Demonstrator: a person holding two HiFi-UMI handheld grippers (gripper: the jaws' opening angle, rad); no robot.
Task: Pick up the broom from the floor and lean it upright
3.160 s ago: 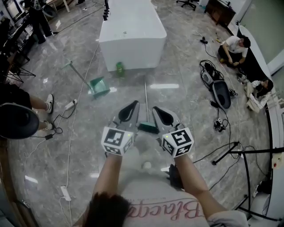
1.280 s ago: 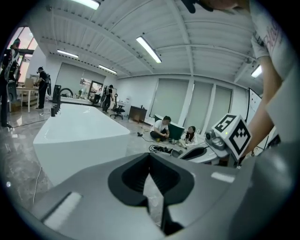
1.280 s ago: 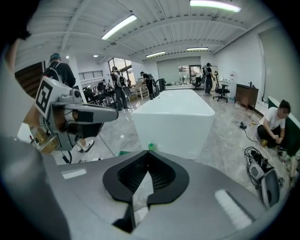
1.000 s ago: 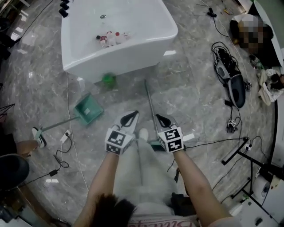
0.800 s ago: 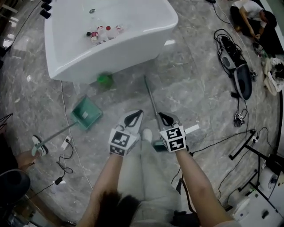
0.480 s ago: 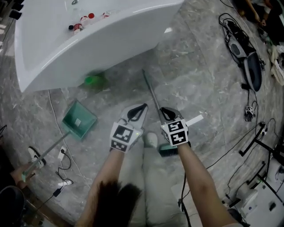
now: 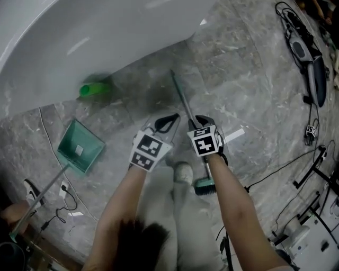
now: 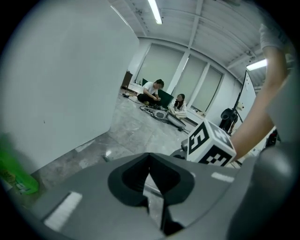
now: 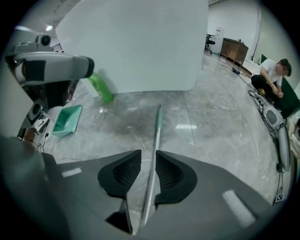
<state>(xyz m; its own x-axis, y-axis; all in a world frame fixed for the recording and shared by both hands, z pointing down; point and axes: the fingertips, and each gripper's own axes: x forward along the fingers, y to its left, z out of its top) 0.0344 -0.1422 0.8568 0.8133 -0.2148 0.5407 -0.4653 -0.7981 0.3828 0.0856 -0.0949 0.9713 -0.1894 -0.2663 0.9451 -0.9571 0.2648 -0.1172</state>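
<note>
The broom (image 7: 182, 98) lies flat on the floor, its handle running away toward the white counter (image 7: 79, 42). The right gripper (image 7: 200, 120) straddles that handle, its jaws just opened and not gripping. The left gripper (image 7: 167, 122) is closed and empty just beside it.

Light: bright, even, from ceiling strip lamps (image 8: 154, 10) above the white counter (image 7: 79, 42).
Glare: pale streaks on the counter's top; a white patch on the floor (image 7: 249, 69) at its corner.
Shadow: soft and dark, just before the counter.
Blur: green bottle (image 7: 95, 88) against the counter smeared; broom (image 9: 157, 136) sharp.
Edges: gripper views round, black-cornered, lines bowed.
</note>
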